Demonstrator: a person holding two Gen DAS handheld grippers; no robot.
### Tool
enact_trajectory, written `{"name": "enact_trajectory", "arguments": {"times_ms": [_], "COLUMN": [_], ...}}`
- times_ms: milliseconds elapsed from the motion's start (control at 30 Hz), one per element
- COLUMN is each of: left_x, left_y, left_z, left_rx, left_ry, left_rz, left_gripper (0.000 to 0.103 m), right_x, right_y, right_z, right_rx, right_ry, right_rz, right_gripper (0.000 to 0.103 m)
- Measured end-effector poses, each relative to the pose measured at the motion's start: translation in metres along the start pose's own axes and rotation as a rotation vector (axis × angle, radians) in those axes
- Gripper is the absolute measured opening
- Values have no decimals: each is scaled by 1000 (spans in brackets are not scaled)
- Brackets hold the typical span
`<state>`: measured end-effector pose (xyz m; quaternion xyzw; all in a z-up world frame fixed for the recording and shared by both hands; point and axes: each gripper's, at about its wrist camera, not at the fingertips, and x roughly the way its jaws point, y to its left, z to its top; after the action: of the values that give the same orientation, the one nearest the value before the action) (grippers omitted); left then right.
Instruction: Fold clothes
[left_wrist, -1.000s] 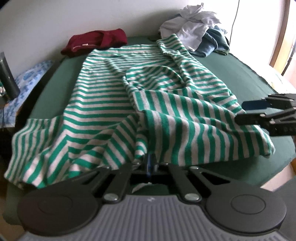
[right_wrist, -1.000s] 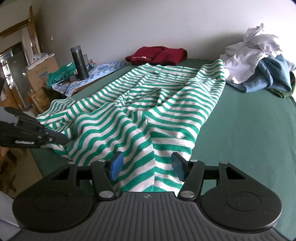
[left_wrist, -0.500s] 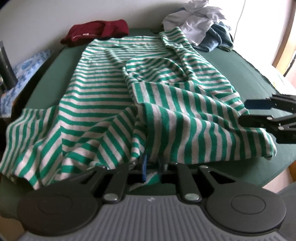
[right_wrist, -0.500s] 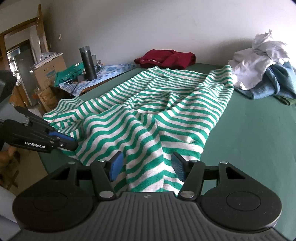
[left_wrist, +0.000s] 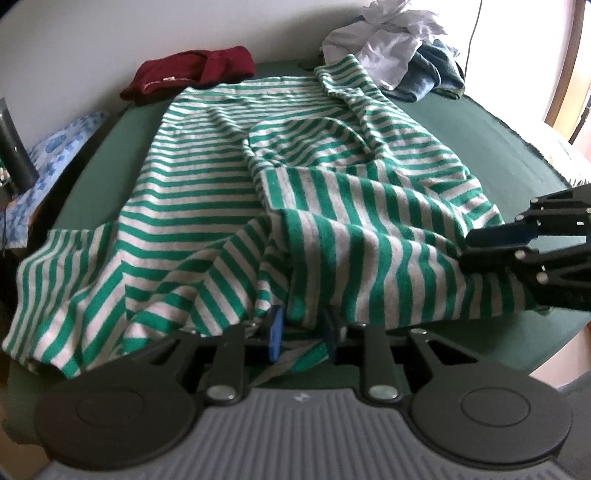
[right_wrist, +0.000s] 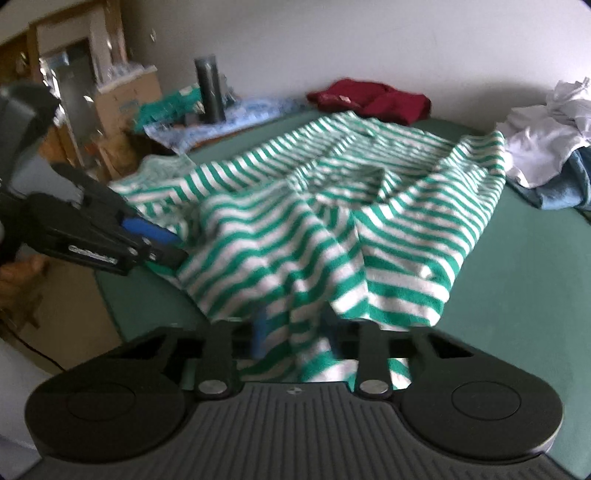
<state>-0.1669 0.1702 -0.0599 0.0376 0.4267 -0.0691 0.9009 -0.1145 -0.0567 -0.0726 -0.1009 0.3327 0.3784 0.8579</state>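
Note:
A green-and-white striped shirt (left_wrist: 207, 206) (right_wrist: 332, 221) lies rumpled across the green table (left_wrist: 461, 122), its near hem at the front edge. My left gripper (left_wrist: 302, 334) sits at the middle of that hem. Its blue pads stand a little apart, with cloth draped over and between them. The right wrist view shows this gripper (right_wrist: 168, 245) from the side at the shirt's left edge. My right gripper (right_wrist: 295, 332) has its jaws partly open around the hem's right corner, and the picture is blurred. It also shows in the left wrist view (left_wrist: 469, 251), fingertips at the shirt's right edge.
A maroon garment (left_wrist: 192, 70) lies at the far edge. A pile of white and blue clothes (left_wrist: 399, 48) sits at the far right. Left of the table are a dark bottle (right_wrist: 210, 92), a blue patterned cloth (left_wrist: 55, 147) and cardboard boxes (right_wrist: 125, 96).
My right gripper moved forward onto the shirt's near right corner and its jaws narrowed. My left gripper's pads went from pinched together to slightly apart. The hem bunched up.

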Motion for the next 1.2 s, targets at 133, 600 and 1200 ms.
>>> {"name": "enact_trajectory", "arguments": {"times_ms": [133,600,1200], "left_x": [-8,-21,-24], "left_y": [-3,3,-4], "left_z": [-3,-16,15], "left_rx": [4,-7,-83], "left_ry": [-21,-2,-126], "left_rz": [1,44,-2], "left_gripper": [1,4,42], "right_x": [1,-3,42], "right_y": [-5,-10,-25], "right_z": [-1,2,20], "right_rx": [43,72,128], "right_ry": [5,-53,-38], "right_rz": [4,6,-63], "right_gripper": [15,33,29]}}
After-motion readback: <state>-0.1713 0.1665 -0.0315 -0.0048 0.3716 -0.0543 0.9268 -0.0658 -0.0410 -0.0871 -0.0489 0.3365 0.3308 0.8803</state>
